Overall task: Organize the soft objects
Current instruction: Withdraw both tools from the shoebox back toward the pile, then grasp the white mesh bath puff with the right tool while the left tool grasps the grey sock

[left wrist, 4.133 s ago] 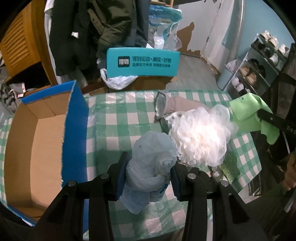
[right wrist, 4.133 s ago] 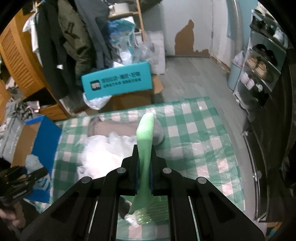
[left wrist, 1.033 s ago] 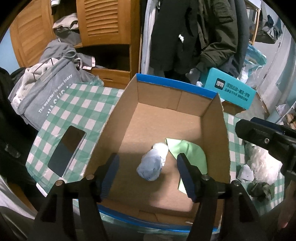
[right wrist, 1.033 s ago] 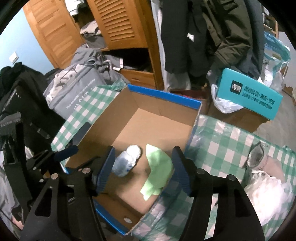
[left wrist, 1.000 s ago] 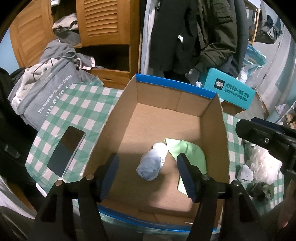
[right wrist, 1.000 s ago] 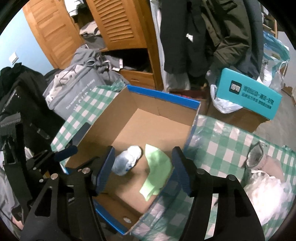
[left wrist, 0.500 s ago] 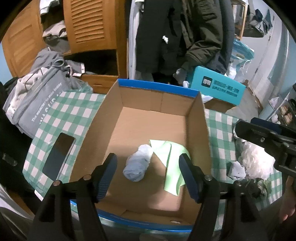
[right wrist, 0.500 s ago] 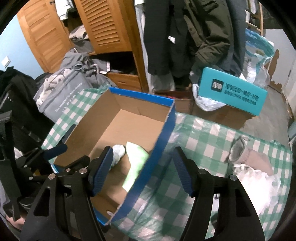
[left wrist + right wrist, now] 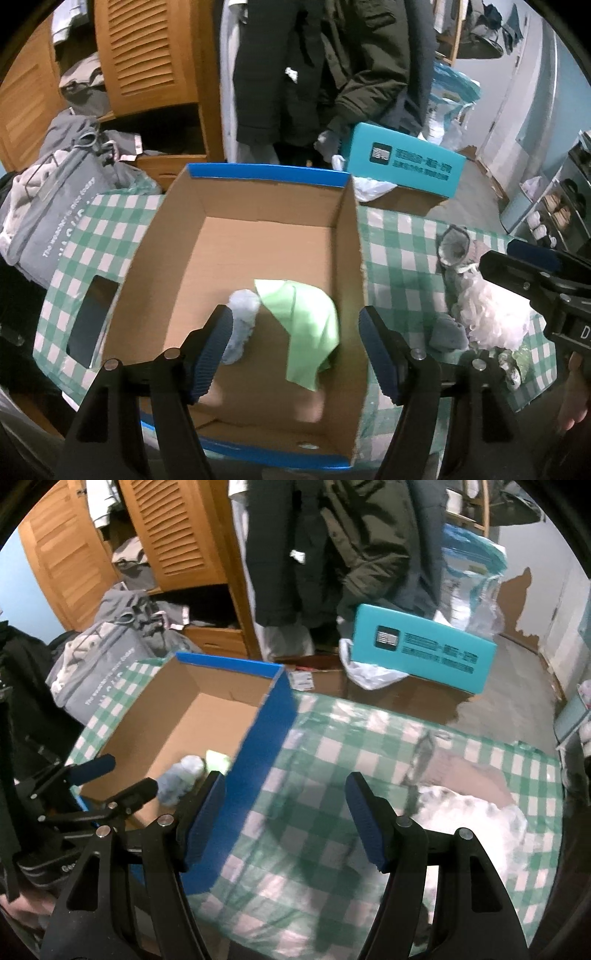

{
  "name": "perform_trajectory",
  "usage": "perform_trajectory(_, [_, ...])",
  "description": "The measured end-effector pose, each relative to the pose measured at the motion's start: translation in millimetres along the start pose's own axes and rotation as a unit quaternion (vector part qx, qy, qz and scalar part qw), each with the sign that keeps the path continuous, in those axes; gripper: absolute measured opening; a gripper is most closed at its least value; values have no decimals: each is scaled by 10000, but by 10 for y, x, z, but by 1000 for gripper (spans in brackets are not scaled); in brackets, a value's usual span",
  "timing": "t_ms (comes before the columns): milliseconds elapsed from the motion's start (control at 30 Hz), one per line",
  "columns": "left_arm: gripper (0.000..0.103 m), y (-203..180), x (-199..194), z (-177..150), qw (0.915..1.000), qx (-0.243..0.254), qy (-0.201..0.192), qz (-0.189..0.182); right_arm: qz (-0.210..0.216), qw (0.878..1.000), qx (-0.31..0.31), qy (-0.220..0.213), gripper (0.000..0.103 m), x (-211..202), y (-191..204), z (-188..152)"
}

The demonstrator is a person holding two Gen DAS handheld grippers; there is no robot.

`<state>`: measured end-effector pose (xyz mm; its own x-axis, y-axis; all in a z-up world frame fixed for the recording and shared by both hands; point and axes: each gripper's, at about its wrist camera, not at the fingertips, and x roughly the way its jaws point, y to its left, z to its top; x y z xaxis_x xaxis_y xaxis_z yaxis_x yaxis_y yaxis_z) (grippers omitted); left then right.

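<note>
A green cloth [image 9: 306, 325] lies crumpled on the floor of the cardboard box [image 9: 251, 206], toward its near right corner, and a pale blue bundle [image 9: 240, 321] lies just beside it on the left, touching its edge. From the right wrist view only a sliver of the cloth [image 9: 218, 757] and part of the bundle [image 9: 183, 775] show past the box's blue outer wall [image 9: 255, 753].

The left gripper [image 9: 295, 347] hangs over the near part of the box, pointed forward and down, its blue-padded fingers [image 9: 214, 347] spread wide with nothing between them; the cloth and bundle sit below the gap. The right gripper [image 9: 284, 819] is held over the checked tablecloth [image 9: 332, 760] just right of the box, also spread wide and empty, its left finger [image 9: 201, 812] lined up with the box's right wall. In the left wrist view its black body [image 9: 535, 280] reaches in from the right edge, above the remaining soft things.

Those sit on the cloth-covered table to the right of the box: a white mesh puff [image 9: 491, 317], a small grey bundle [image 9: 447, 334] touching its near left side, and a grey sock-like piece [image 9: 456, 249] farther back.

A dark phone [image 9: 90, 321] lies on the tablecloth left of the box. Beyond the table a teal box [image 9: 402, 162] rests on a brown carton, dark coats [image 9: 321, 66] hang, and a grey bag [image 9: 55, 218] slumps at far left.
</note>
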<state>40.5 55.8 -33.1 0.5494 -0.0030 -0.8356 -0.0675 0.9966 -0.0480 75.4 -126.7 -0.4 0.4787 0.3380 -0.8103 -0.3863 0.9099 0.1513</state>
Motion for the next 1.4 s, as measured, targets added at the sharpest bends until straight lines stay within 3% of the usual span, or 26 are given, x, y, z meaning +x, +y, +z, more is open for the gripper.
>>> perform_trajectory(833, [76,-1038,362,-32,9942,853,469,-462,-792,9920,973,150,67,-208,-1225,-469])
perform_trajectory(1400, [77,-1393,1056,-126,9850,996,1270,-605,-992,9843,1164,881,69,366,-1585,-663])
